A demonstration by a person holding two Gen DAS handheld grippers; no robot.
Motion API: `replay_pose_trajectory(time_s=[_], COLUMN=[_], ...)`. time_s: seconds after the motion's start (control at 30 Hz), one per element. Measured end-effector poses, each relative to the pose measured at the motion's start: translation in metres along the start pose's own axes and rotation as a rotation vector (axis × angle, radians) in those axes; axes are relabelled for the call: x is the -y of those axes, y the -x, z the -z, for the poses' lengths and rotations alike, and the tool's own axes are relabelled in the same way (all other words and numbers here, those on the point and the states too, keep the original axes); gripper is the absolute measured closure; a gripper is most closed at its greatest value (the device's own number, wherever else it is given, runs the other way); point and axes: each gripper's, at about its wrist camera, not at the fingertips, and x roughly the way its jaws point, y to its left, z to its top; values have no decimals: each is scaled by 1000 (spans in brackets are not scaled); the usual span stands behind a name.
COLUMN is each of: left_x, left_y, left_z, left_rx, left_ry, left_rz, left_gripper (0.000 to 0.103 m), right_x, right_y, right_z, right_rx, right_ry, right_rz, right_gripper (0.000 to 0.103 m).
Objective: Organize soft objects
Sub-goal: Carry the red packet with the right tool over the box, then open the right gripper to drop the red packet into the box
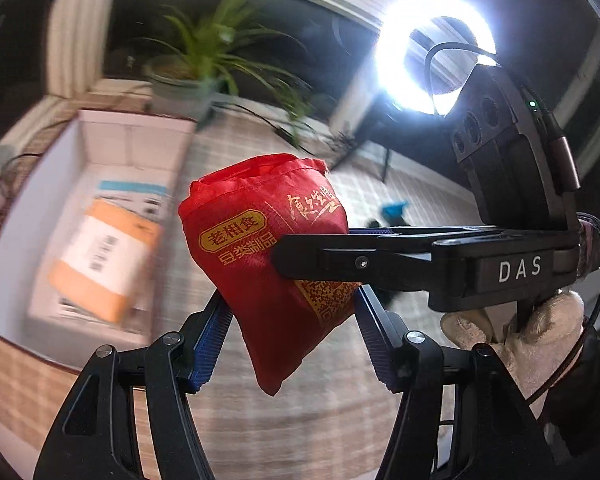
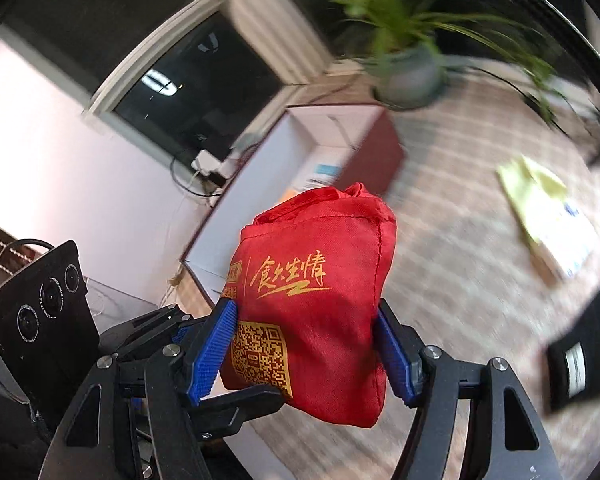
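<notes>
Red bag, folded into a soft bundle, hangs in the air above the checked cloth, pinched from two sides: the right gripper squeezes its lower half, and the left gripper clamps its lower part too. An open box lies far left. With two grips on slippery fabric, uneven pulling could tug the bundle loose or unfold it.

- The left wrist view is taken from just behind the left tool, tilted down at the bench.
- The right wrist view is taken the same way from the right tool.
- The red bag, white box and potted plant are seen in both.
</notes>
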Motion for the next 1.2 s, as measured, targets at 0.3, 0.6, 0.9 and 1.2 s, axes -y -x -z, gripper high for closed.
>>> replay_pose_trajectory(time_s=[0.3,0.6,0.9,1.2], left_x=[-65,-112,-137,-142], left_y=[27,24,7,3], left_z=[-19,-23,-23,-21], left_rx=[77,76,35,22], left_ry=[116,188,213,220], left_rz=[-85,-129,-162,-216], left_gripper=[42,42,41,41], right_x=[-48,-61,-58,-58], right_y=[-52,-93,-118,-112], right_z=[-48,-71,-78,-83], right_rx=[-55,-111,-138,-101], right_ry=[112,155,167,192], right_rz=[-21,-6,31,87], right_gripper=[38,38,38,38])
